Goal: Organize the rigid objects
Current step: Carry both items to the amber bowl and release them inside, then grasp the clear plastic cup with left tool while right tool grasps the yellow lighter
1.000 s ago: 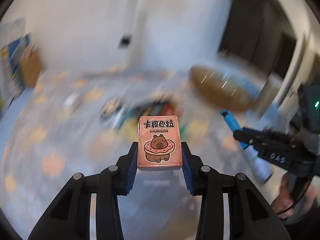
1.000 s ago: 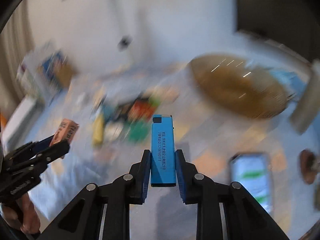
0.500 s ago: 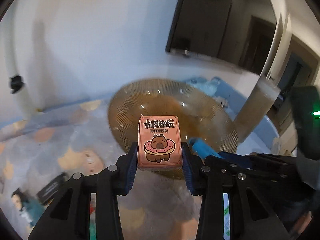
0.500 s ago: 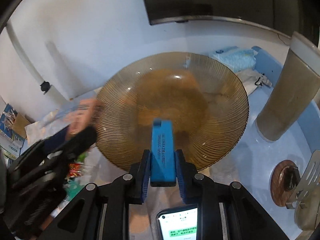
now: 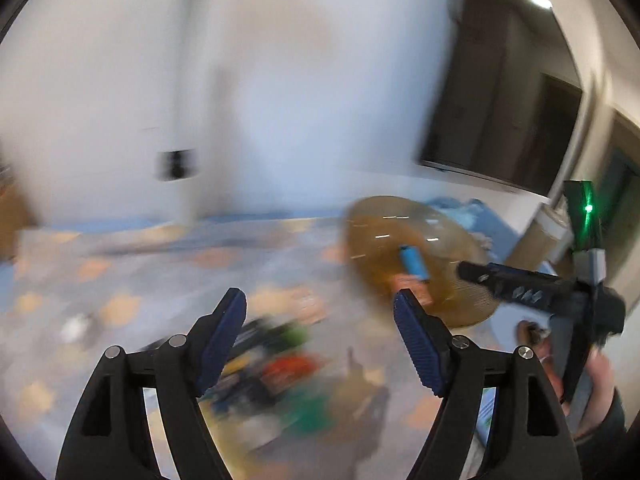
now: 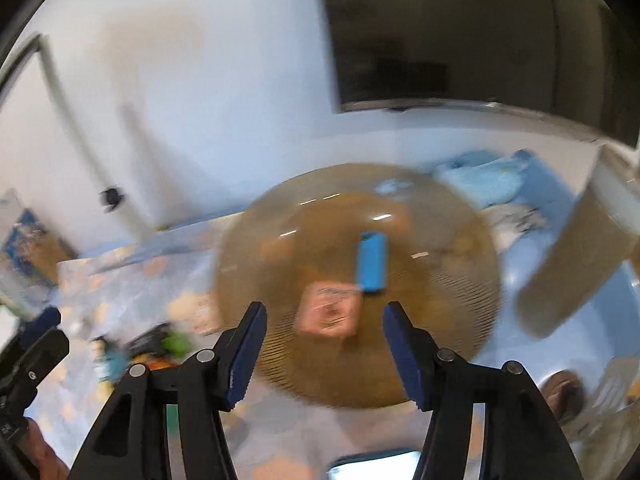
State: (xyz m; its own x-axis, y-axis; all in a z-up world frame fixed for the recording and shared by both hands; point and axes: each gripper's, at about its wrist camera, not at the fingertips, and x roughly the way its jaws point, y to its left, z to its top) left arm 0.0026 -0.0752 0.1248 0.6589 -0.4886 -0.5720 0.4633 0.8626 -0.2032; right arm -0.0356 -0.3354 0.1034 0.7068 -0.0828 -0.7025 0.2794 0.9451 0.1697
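Over the amber glass plate, where the blue lighter and pink card box apparently lie, I see both the right gripper and the left gripper opening empty, so next I fetch clutter.

Motion blur smears the heap of small objects on the tablecloth into coloured patches that cannot be named, the print on the pink box in the amber dish is unreadable, and the lit screen, perhaps a phone, is cut by the bottom edge.
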